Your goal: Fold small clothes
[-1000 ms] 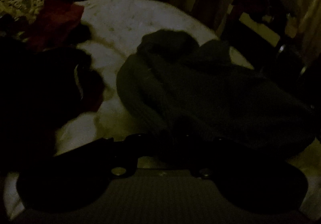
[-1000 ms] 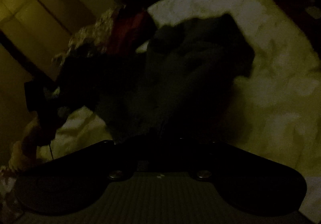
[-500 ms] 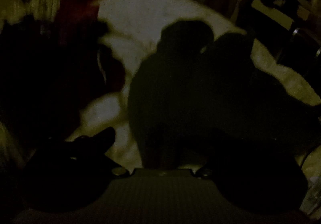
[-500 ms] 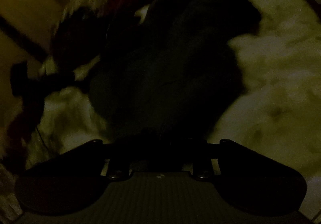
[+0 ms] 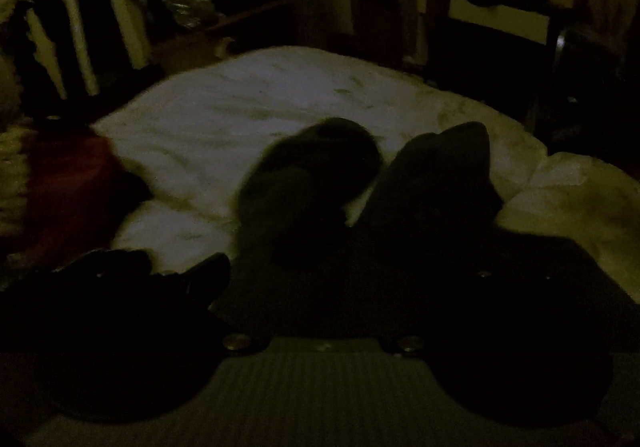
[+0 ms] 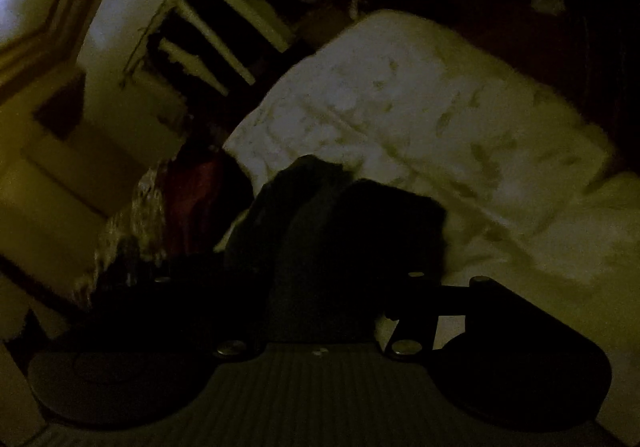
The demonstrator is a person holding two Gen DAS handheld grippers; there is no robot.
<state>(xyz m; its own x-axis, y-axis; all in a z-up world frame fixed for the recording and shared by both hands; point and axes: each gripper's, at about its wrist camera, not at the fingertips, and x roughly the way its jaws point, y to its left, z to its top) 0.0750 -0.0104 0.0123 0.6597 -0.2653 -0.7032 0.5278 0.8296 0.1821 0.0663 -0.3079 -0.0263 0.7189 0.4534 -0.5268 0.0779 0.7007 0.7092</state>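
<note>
On the bed, left wrist view: one dark garment [image 5: 400, 207] lies on the white quilt [image 5: 224, 119], bunched into two rounded humps at its far end, one left [image 5: 316, 163] and one right [image 5: 444, 167], with a pale gap of quilt between them. Its near part runs down into the left gripper [image 5: 320, 287] and merges with the gripper's black body. Fingers wide apart: left finger [image 5: 200, 275] shows at lower left over the quilt, right finger lost in the dark against the cloth. Cannot tell whether either finger touches the fabric; nothing seen pinched. Gripper low over the bed, pointing along it toward the far edge. One red cloth [image 5: 68, 183] at the left edge of the quilt. Behind the bed: one slatted frame [image 5: 76, 31] at upper left, one dark chair [image 5: 500, 19] at upper right. Frame dim and blurred.

Right wrist view: camera rolled, bed slants up to the right. Same single dark garment [image 6: 332, 231] in the centre, heaped, reaching down between the fingers of the right gripper [image 6: 320, 299]. Jaws stand wide apart; right finger [image 6: 436, 295] is outlined against the quilt [image 6: 440, 107], beside the garment's right edge. Left finger is not distinguishable in shadow. No closed grasp visible. Red cloth [image 6: 196, 187] left of the garment, with one pale patterned cloth [image 6: 140, 215] beside it. Slatted frame [image 6: 212, 35] above, beyond the quilt's corner.
</note>
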